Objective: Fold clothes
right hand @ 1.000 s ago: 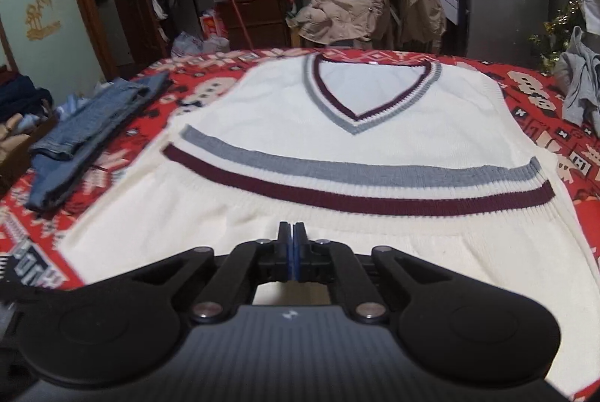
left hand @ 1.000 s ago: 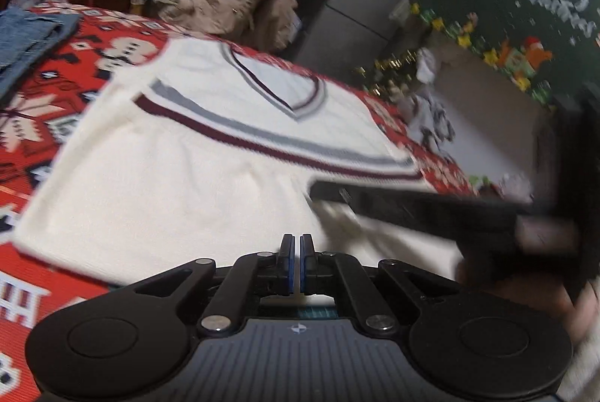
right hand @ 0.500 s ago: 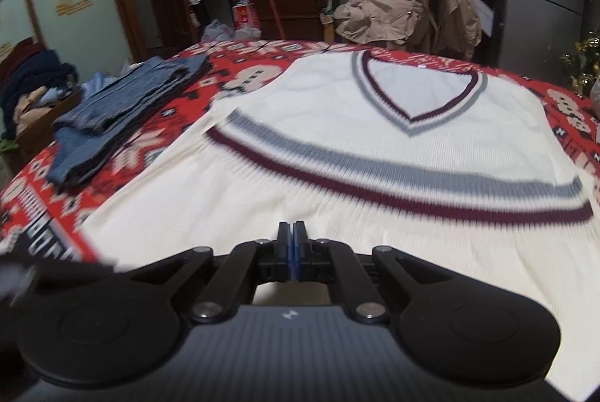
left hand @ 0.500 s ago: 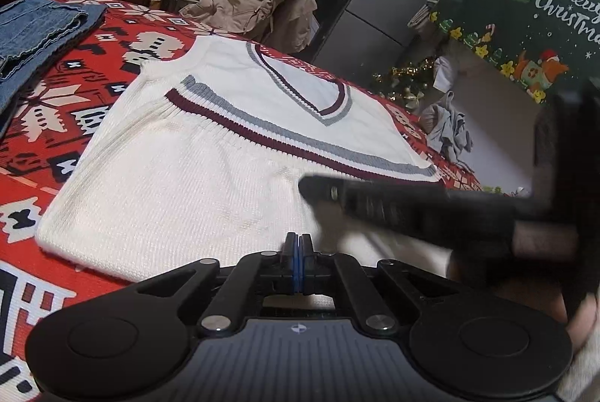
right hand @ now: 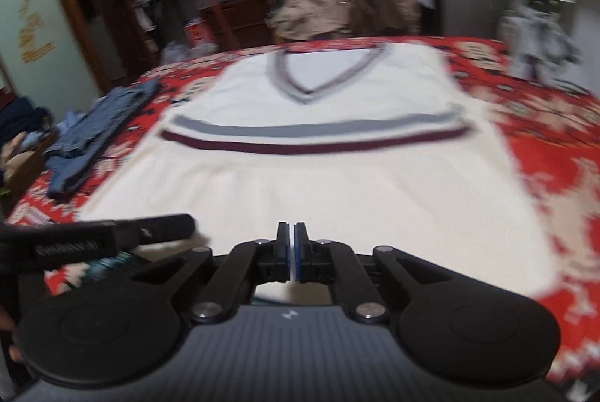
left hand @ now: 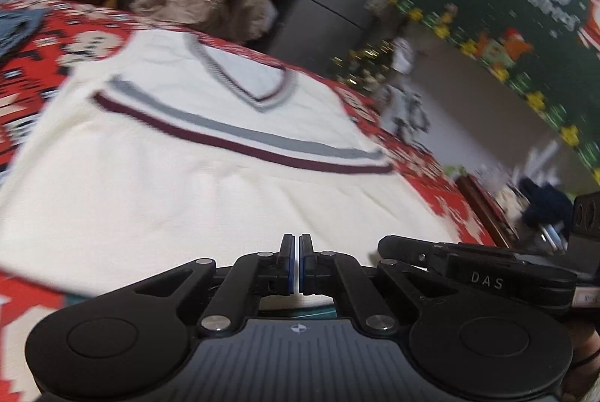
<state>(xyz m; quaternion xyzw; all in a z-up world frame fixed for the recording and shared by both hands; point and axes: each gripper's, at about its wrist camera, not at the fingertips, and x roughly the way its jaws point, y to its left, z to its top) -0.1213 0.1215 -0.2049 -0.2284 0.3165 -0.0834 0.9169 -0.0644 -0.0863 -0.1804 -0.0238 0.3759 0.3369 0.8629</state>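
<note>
A cream knitted V-neck vest with grey and maroon bands (right hand: pixel 300 184) lies spread flat, front up, ahead of both sets of jaws on the red-and-white patterned cloth (right hand: pixel 555 124) that covers the surface. Its hem is just beyond the jaw tips and its neckline lies at the far end. The left gripper (left hand: pixel 294 261) and the right gripper (right hand: pixel 291 250) both hover low at the near hem, side by side, jaws pressed together with nothing visible between them. Whether any hem fabric is pinched under the tips cannot be told through the blur.

A pile of folded blue denim (right hand: pixel 93 135) rests well off to the left of the right gripper's jaws, beyond the vest's edge.

The vest shows no fold, so it looks laid out and smoothed, ready for folding. A fold would likely call for the jaws to part, close on an edge or the hem corners, then carry the fabric across.
</note>
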